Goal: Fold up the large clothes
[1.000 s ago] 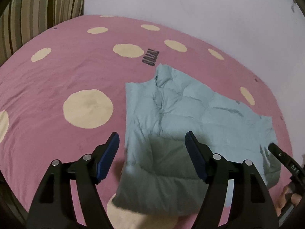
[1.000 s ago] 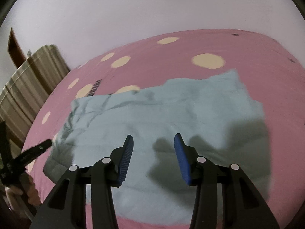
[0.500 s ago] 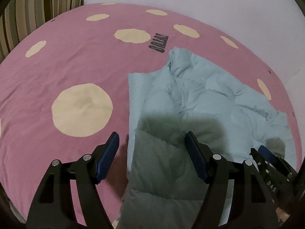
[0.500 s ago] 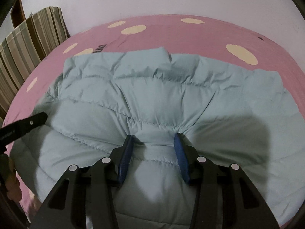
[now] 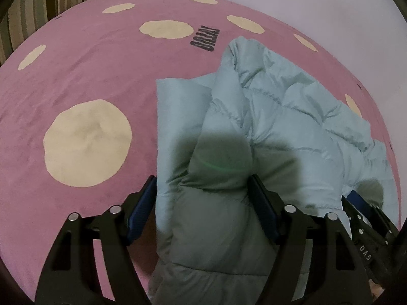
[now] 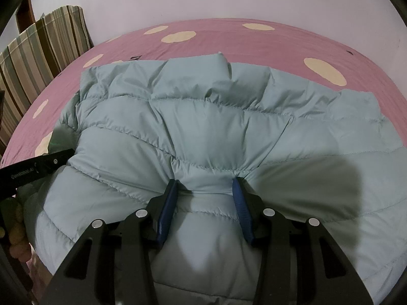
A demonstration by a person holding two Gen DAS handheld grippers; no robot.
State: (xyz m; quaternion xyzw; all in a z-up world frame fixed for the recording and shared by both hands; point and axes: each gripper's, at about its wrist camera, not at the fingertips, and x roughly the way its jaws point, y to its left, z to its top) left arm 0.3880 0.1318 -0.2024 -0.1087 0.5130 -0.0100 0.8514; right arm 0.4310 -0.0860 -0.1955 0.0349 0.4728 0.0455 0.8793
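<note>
A pale blue-green quilted puffer jacket [image 5: 279,117] lies spread on a pink bed cover [image 5: 101,63] with cream dots. My left gripper [image 5: 201,178] is at the jacket's near left edge. Its jaws are closing, and a thick bunch of fabric fills the gap from pad to pad. In the right wrist view the jacket [image 6: 203,117] fills the middle. My right gripper [image 6: 204,180] is shut on a puckered fold of it, with creases running out from both pads. The right gripper's blue pad [image 5: 356,198] shows at the lower right of the left wrist view.
Striped pillows [image 6: 43,48] stand at the head of the bed by a pale wall. The pink cover [image 6: 254,40] stretches bare beyond the jacket. A hand [image 6: 17,218] holds the left gripper's black finger [image 6: 38,167] at the left edge.
Both grippers have come down onto the jacket. The right one now has a fold pinched between its pads. The left jaws have narrowed around the jacket's left edge.
</note>
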